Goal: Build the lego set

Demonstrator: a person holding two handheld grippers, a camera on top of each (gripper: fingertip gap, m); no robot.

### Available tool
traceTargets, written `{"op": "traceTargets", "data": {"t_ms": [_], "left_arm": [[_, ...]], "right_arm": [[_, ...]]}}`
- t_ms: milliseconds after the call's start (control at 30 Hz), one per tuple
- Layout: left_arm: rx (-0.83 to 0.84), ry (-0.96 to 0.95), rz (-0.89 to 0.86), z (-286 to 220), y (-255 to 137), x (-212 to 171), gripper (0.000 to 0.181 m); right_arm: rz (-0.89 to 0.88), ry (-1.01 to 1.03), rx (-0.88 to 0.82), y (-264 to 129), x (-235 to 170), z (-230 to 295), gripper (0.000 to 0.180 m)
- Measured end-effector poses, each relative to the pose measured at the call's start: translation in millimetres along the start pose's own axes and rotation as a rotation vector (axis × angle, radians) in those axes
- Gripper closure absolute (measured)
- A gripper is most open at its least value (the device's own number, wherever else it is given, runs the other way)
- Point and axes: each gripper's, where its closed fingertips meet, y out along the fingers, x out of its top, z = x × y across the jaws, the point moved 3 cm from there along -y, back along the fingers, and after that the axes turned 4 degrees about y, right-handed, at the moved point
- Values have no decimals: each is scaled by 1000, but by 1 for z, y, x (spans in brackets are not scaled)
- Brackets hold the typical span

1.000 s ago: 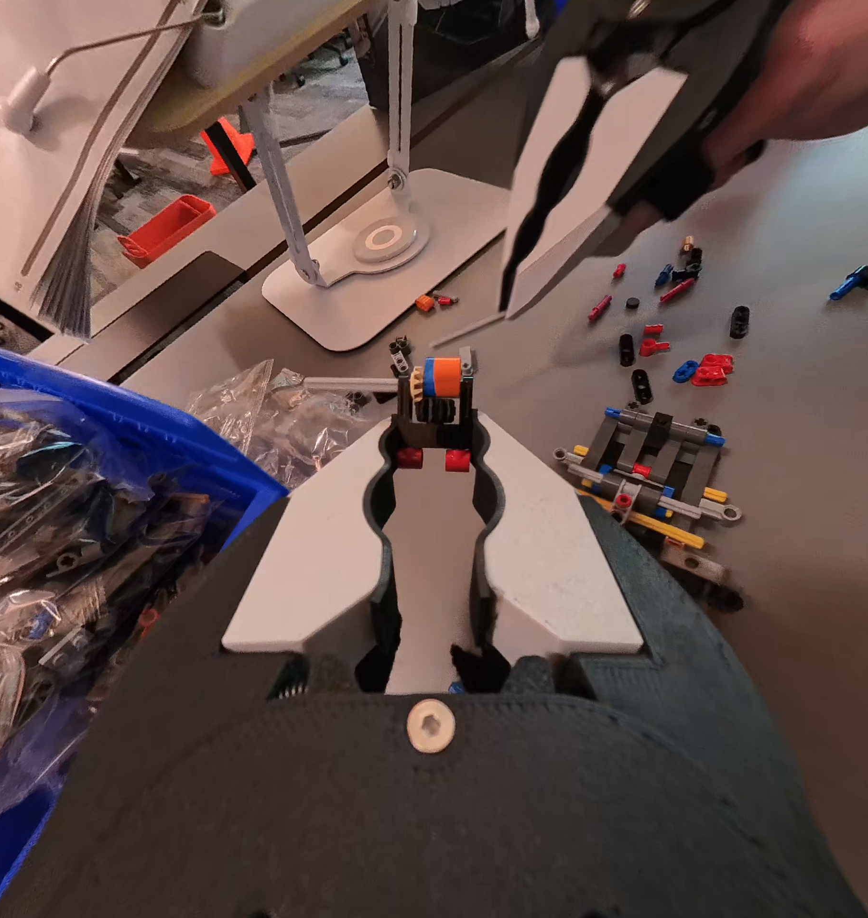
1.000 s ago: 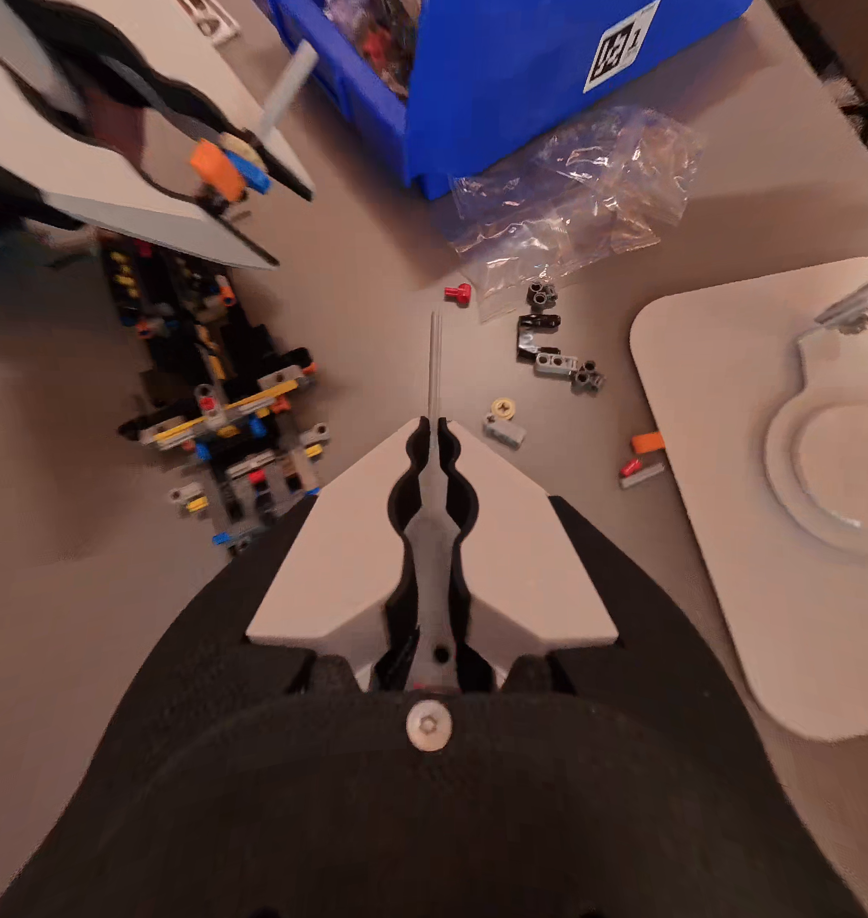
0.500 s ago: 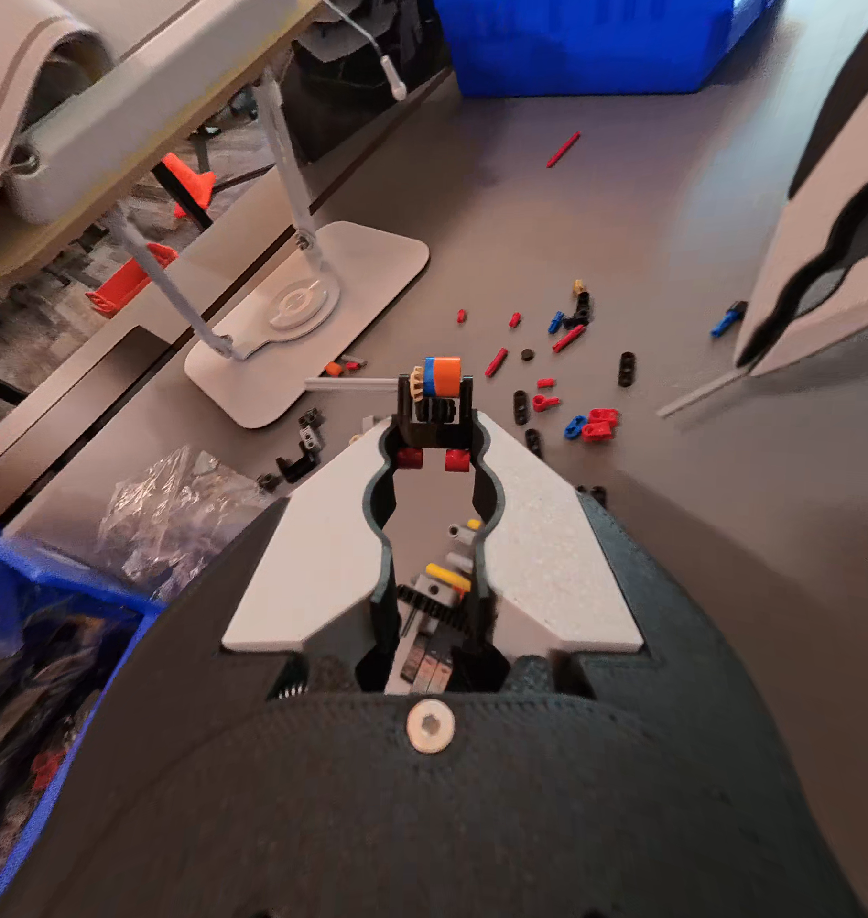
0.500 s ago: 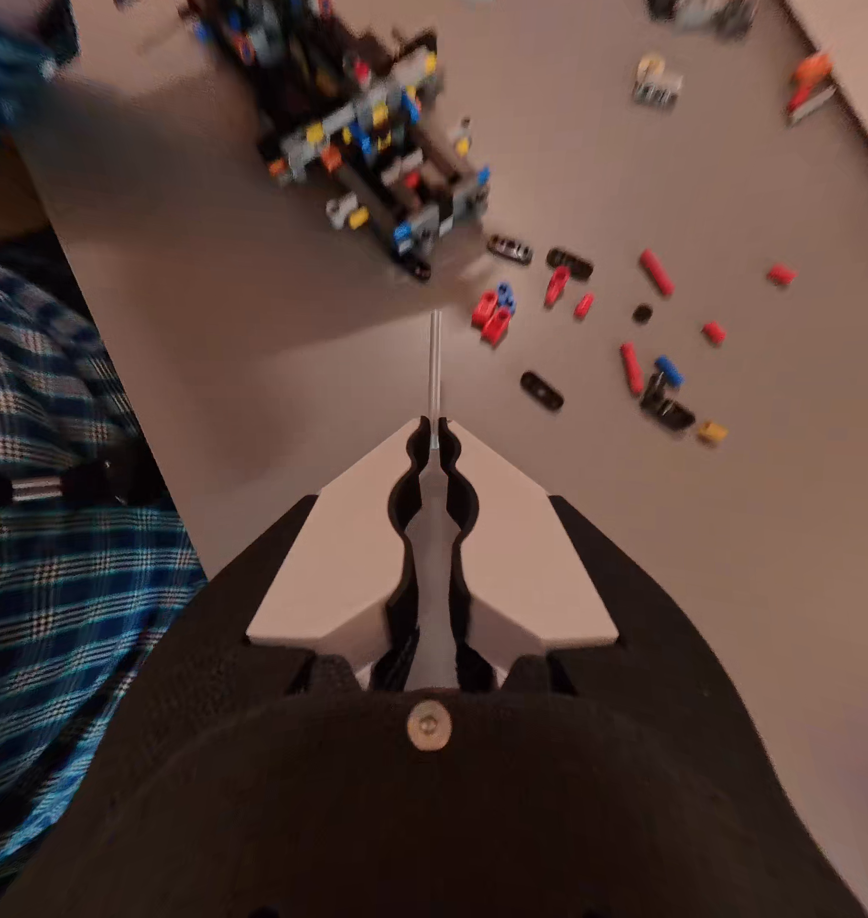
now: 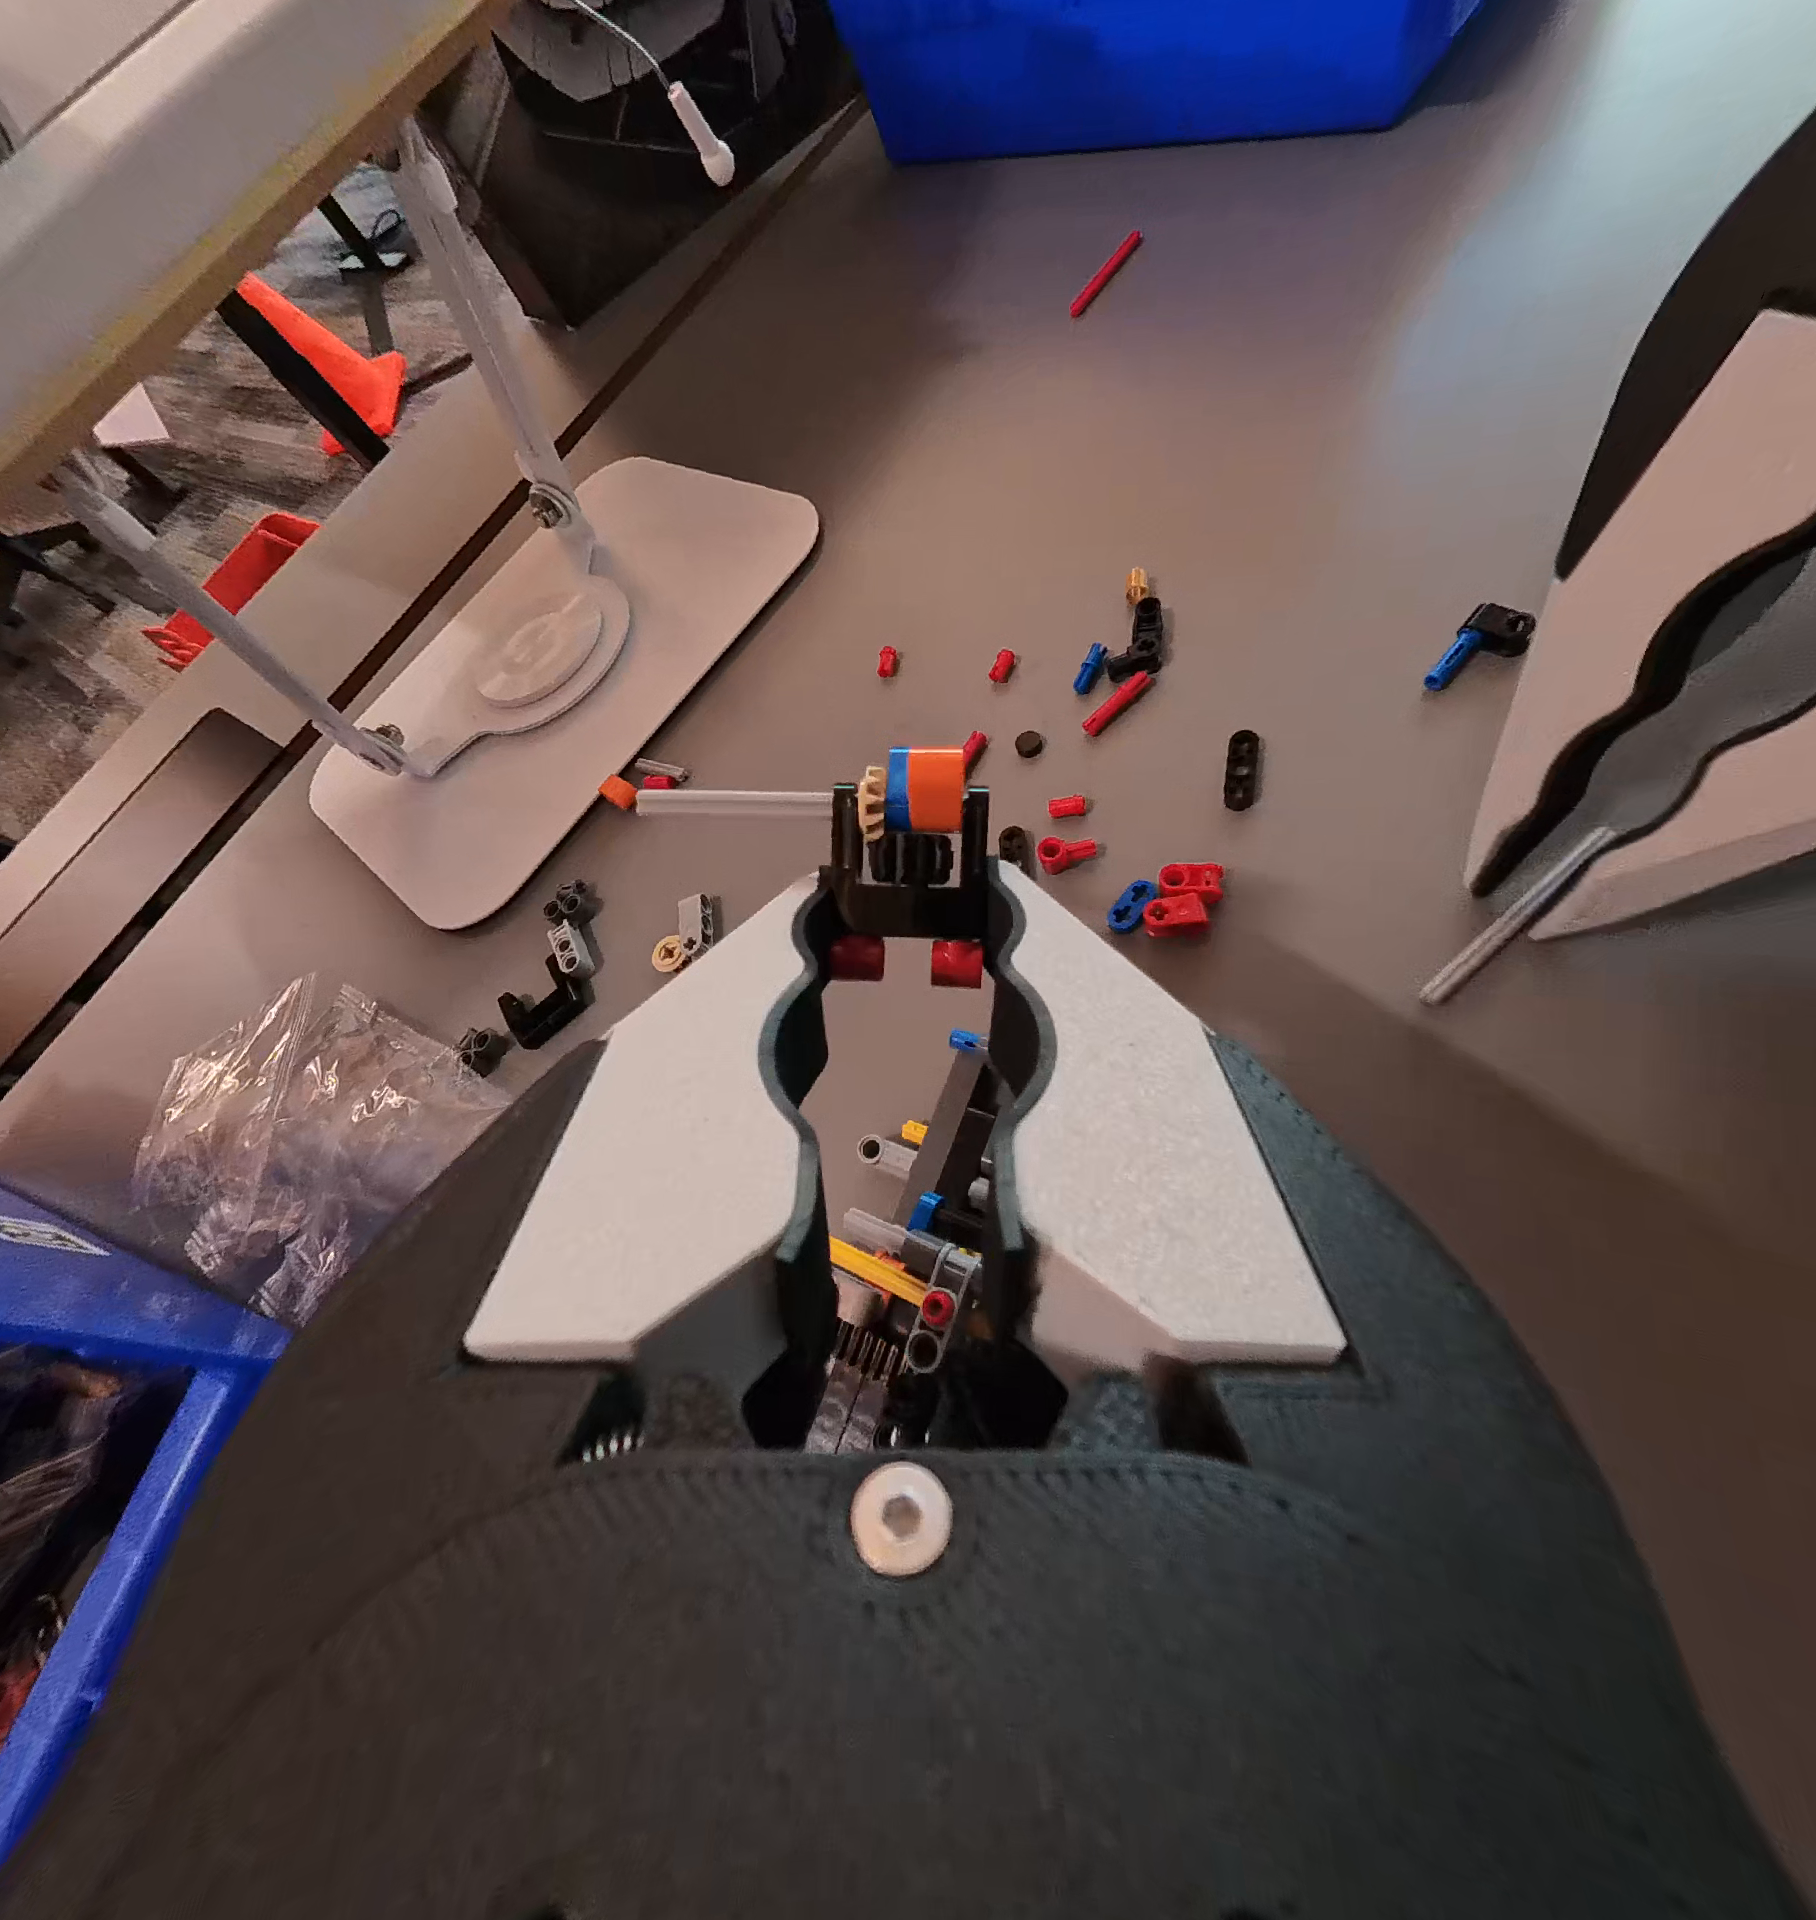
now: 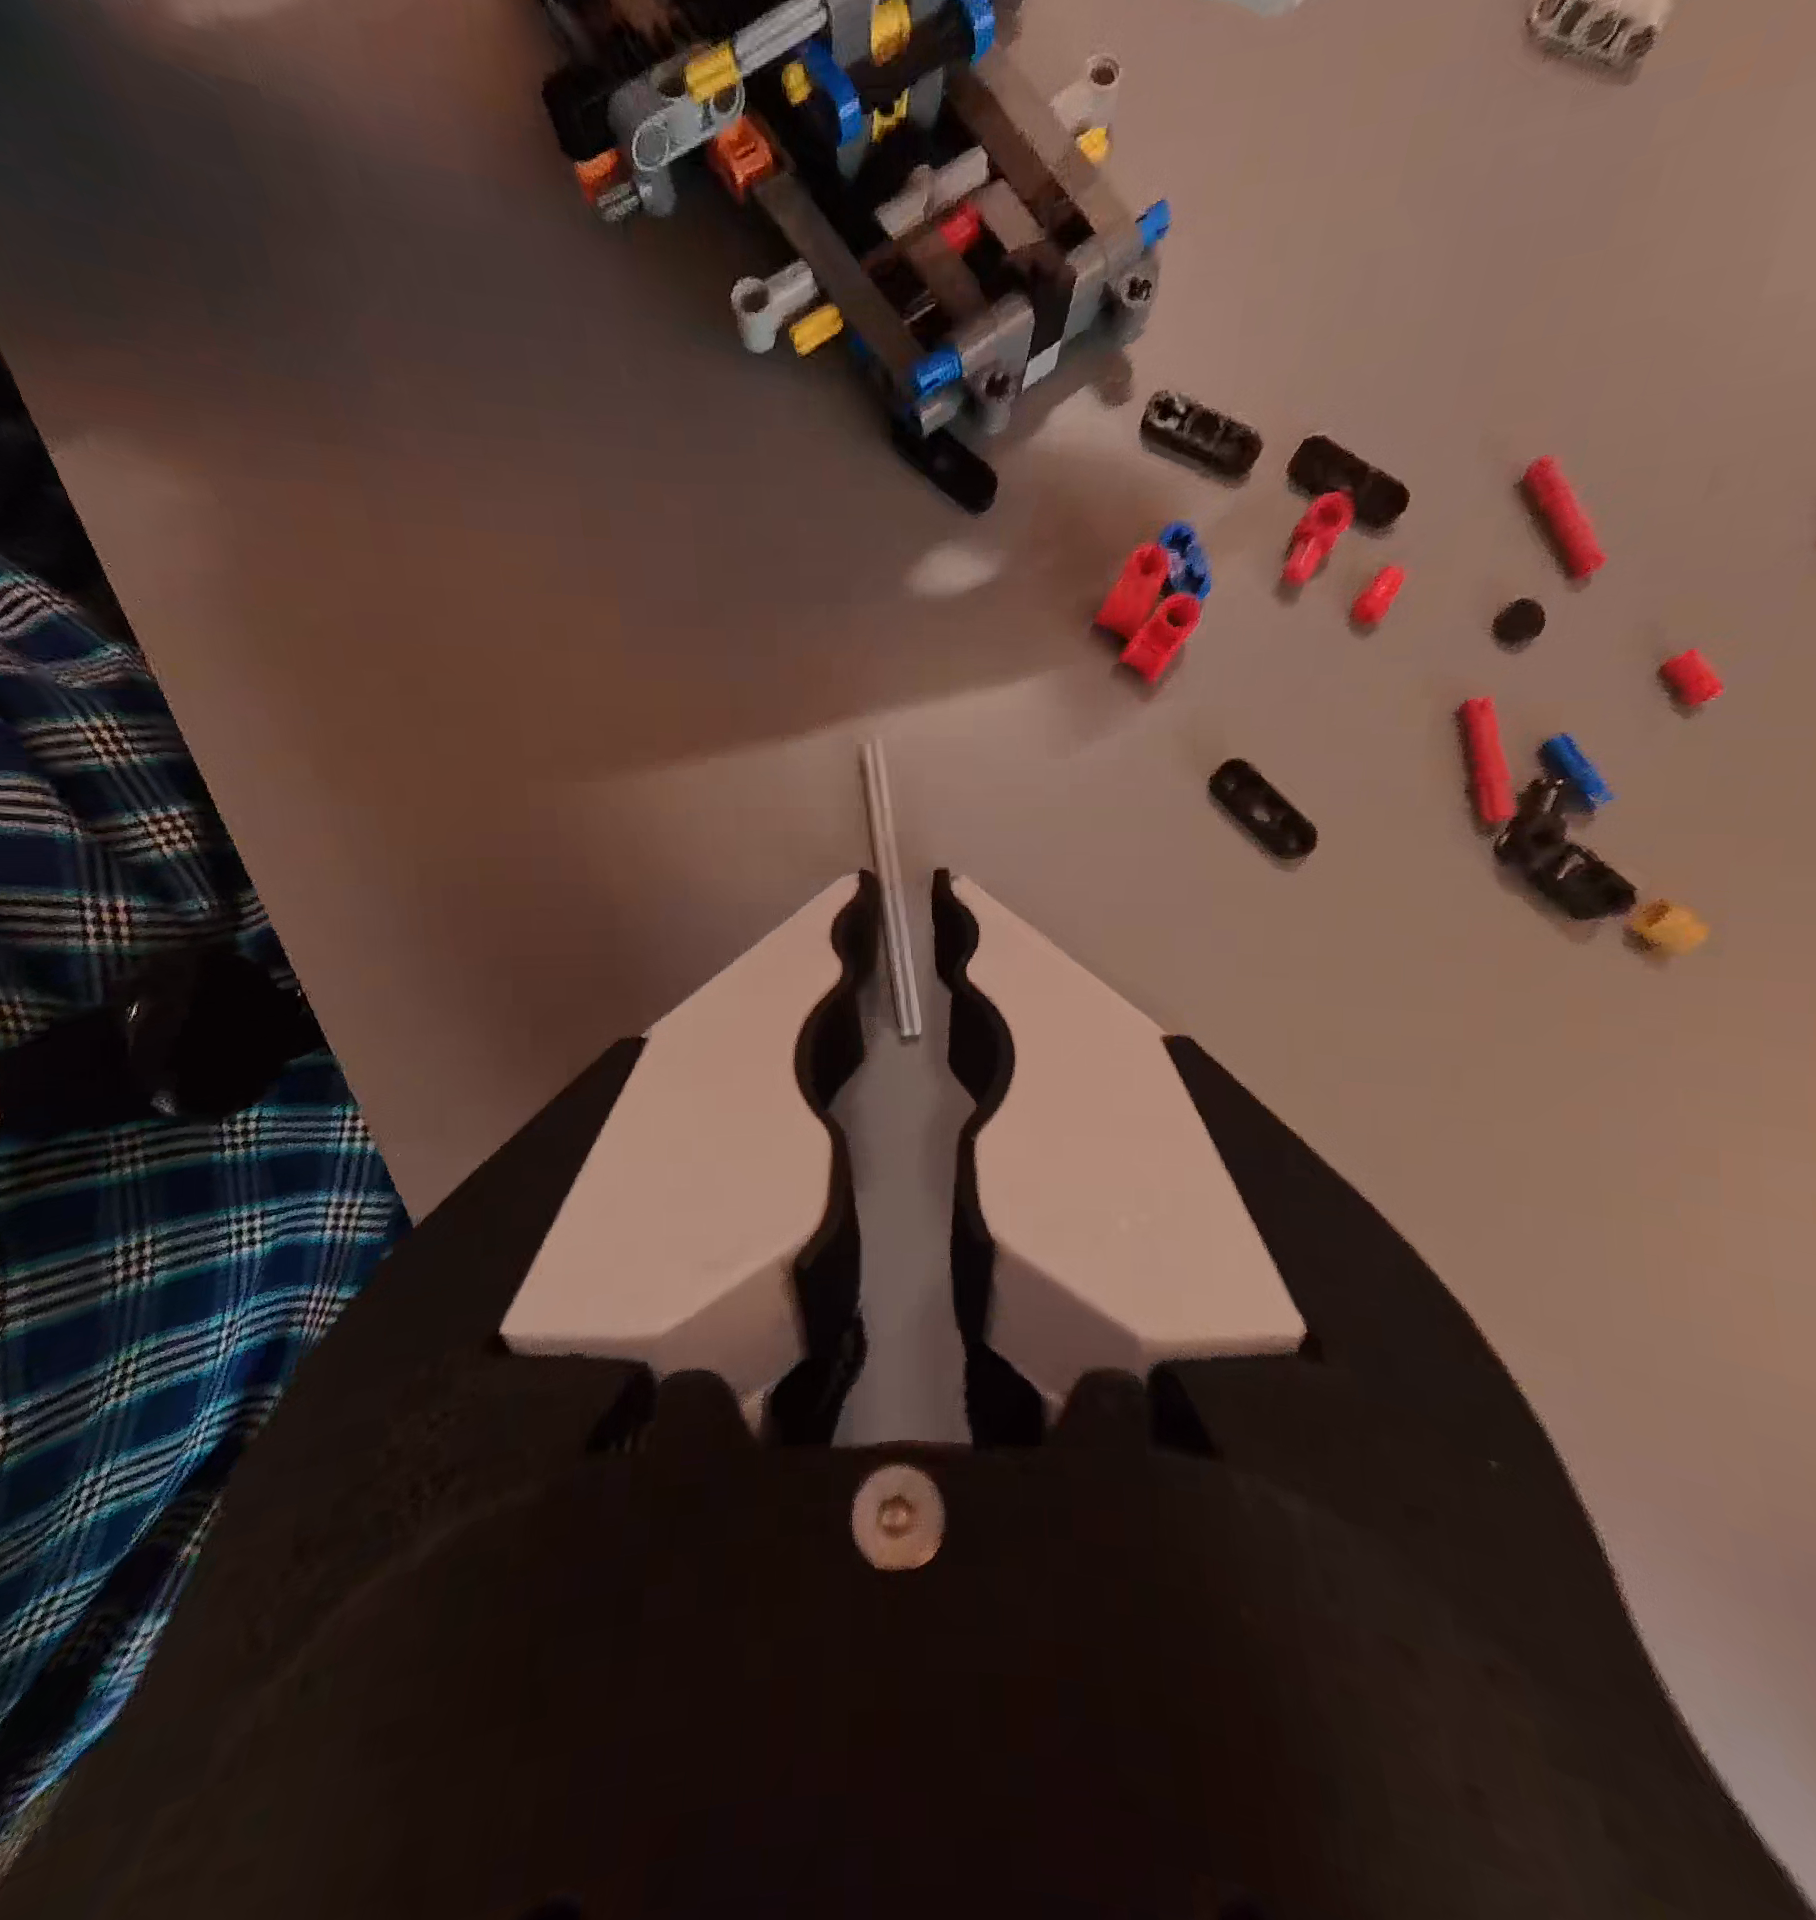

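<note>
Between my left gripper's (image 5: 909,909) fingers I glimpse only a sliver of the chassis (image 5: 919,1236); my own housing covers the rest. In my right wrist view that chassis (image 6: 883,197) is smeared by motion and cut off at the top edge, so its far end is lost. My right gripper (image 6: 899,883) shows a gap at the tips around the grey axle (image 6: 891,883), and I cannot tell whether either pad touches it. From the left, my right gripper (image 5: 1714,707) runs off the frame's right edge. Both blue bins (image 5: 1143,73) are cropped. The bag's (image 5: 291,1122) contents are too small to make out.
</note>
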Motion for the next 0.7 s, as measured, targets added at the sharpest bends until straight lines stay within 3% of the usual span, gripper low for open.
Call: {"op": "traceTargets", "data": {"t_ms": [200,533,700], "left_arm": [[-7,-7,-15,0,1,1,156],[19,59,28,-7,8,0,155],[48,129,65,-12,14,0,155]], "right_arm": [[-70,84,51,4,6,-3,180],[-481,342,141,-17,49,-12,180],[-587,436,193,-17,58,-20,180]]}}
